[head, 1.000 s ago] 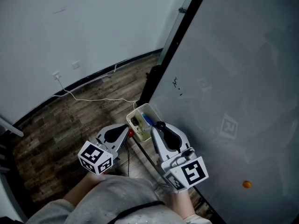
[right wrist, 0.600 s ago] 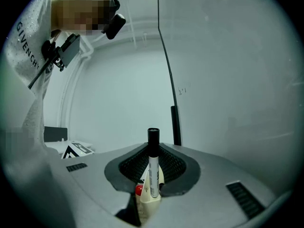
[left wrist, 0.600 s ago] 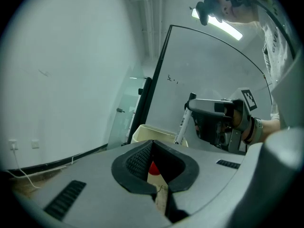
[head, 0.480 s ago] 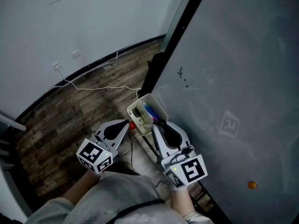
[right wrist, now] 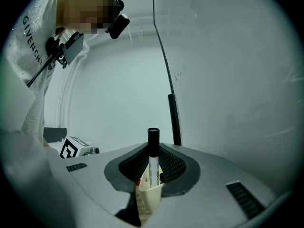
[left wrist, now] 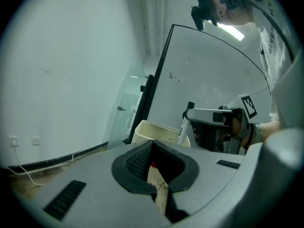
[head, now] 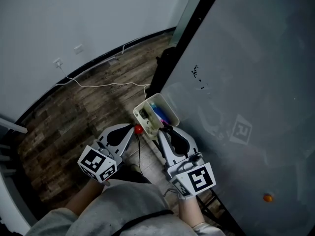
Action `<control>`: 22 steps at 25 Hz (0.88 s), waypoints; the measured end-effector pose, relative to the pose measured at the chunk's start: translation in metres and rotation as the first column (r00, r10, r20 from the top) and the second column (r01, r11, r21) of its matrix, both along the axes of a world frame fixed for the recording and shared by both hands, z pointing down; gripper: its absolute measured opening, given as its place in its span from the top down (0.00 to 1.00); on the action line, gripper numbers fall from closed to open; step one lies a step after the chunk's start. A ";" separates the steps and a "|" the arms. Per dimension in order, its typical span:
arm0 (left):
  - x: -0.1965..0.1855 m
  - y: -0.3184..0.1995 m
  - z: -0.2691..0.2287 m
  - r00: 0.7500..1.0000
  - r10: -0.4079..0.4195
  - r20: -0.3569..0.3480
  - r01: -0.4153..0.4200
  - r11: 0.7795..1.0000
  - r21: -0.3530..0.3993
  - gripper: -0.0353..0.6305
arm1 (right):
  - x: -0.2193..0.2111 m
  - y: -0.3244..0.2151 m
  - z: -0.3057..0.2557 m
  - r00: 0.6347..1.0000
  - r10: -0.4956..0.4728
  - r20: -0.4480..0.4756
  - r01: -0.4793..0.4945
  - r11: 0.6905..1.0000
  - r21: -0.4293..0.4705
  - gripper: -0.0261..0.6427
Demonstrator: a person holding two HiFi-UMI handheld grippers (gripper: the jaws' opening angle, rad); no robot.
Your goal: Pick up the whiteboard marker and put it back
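Observation:
The whiteboard marker [right wrist: 153, 161], white with a black cap, stands upright between the jaws of my right gripper [right wrist: 153, 148], which is shut on it. Its lower end dips into the cream marker box [head: 145, 108] fixed to the whiteboard's lower edge. In the left gripper view the same marker [left wrist: 182, 128] slants down from the right gripper [left wrist: 191, 114] into the box [left wrist: 156, 129]. In the head view the right gripper [head: 165, 130] hides it. My left gripper [head: 132, 127] hovers left of the box, shut on nothing.
The big grey whiteboard [head: 256, 82] fills the right side, with an orange magnet [head: 267, 198] low on it. A blue marker [head: 158, 113] lies in the box and a small red thing [head: 139, 130] shows beside it. A white cable [head: 98, 84] runs over the wood floor.
The head view has swung a little, so the box and board sit higher in frame. Both grippers keep their places by the box, the right one still holding the marker.

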State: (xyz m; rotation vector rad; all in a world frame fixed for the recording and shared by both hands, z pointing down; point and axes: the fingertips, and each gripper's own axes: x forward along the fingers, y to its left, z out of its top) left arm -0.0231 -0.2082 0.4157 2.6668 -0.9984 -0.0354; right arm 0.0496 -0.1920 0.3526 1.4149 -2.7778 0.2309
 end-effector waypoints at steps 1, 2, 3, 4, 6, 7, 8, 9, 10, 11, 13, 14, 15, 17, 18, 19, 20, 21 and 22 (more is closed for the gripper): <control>-0.001 0.000 0.002 1.000 -0.003 0.001 0.003 1.000 -0.004 0.92 | 0.000 -0.001 0.002 1.000 -0.001 0.000 0.001 1.000 -0.002 0.85; -0.002 -0.001 0.004 1.000 -0.006 0.001 0.006 1.000 -0.008 0.92 | 0.000 -0.001 0.004 1.000 -0.001 0.001 0.001 1.000 -0.004 0.85; -0.002 -0.001 0.006 1.000 -0.007 0.002 0.007 1.000 -0.011 0.92 | -0.001 -0.002 0.006 1.000 -0.001 0.002 0.001 1.000 -0.005 0.85; -0.003 -0.001 0.007 1.000 -0.008 0.003 0.008 1.000 -0.015 0.92 | -0.001 -0.002 0.008 1.000 -0.001 0.002 0.001 1.000 -0.007 0.85; -0.002 0.000 0.010 1.000 -0.005 0.003 0.005 1.000 -0.022 0.92 | -0.002 -0.002 0.012 1.000 -0.002 0.000 0.002 1.000 -0.010 0.85; -0.002 0.000 0.011 1.000 -0.003 0.004 0.003 1.000 -0.025 0.92 | -0.003 -0.002 0.014 1.000 -0.002 -0.002 0.002 1.000 -0.010 0.85; -0.001 0.001 0.013 1.000 0.000 0.004 0.000 1.000 -0.029 0.92 | -0.003 -0.002 0.016 1.000 -0.002 -0.003 0.002 1.000 -0.011 0.85; -0.001 0.002 0.015 1.000 0.003 0.005 -0.003 0.999 -0.033 0.92 | -0.003 -0.002 0.018 1.000 -0.001 -0.004 0.001 1.000 -0.012 0.85; 0.000 0.002 0.017 1.000 0.006 0.005 -0.006 0.999 -0.037 0.92 | -0.002 -0.002 0.020 1.000 0.001 -0.003 -0.001 1.000 -0.014 0.85; 0.001 0.003 0.019 1.000 0.009 0.006 -0.009 0.999 -0.042 0.92 | -0.002 -0.002 0.022 1.000 0.002 -0.002 -0.003 1.000 -0.015 0.85; 0.001 0.003 0.022 1.000 0.011 0.007 -0.011 0.999 -0.050 0.92 | -0.001 -0.002 0.024 1.000 0.004 -0.001 -0.004 1.000 -0.018 0.85; 0.000 0.003 0.023 1.000 0.011 0.008 -0.010 0.999 -0.053 0.92 | -0.001 -0.002 0.025 1.000 0.004 -0.001 -0.004 1.000 -0.018 0.85; 0.000 0.004 0.024 1.000 0.010 0.010 -0.009 0.998 -0.055 0.92 | -0.001 -0.002 0.025 1.000 0.005 0.000 -0.005 1.000 -0.017 0.85; -0.002 0.004 0.025 1.000 0.007 0.011 -0.006 0.998 -0.059 0.92 | 0.000 -0.002 0.027 1.000 0.007 0.000 -0.007 1.000 -0.017 0.85; -0.002 0.004 0.026 1.000 0.005 0.011 -0.005 0.998 -0.061 0.92 | -0.001 -0.002 0.027 1.000 0.008 0.000 -0.008 1.000 -0.017 0.85; -0.003 0.005 0.027 1.000 0.004 0.012 -0.003 0.998 -0.064 0.92 | -0.001 -0.002 0.028 1.000 0.009 -0.001 -0.009 1.000 -0.018 0.85; -0.004 0.005 0.028 1.000 0.003 0.013 -0.002 0.998 -0.068 0.92 | -0.001 -0.003 0.029 1.000 0.008 -0.002 -0.008 1.000 -0.017 0.85; -0.005 0.005 0.029 1.000 0.001 0.014 0.000 0.997 -0.071 0.92 | -0.002 -0.003 0.029 1.000 0.006 -0.004 -0.006 1.000 -0.015 0.85; -0.005 0.005 0.030 1.000 0.000 0.015 0.001 0.997 -0.074 0.92 | -0.003 -0.003 0.029 1.000 0.003 -0.006 -0.003 1.000 -0.010 0.85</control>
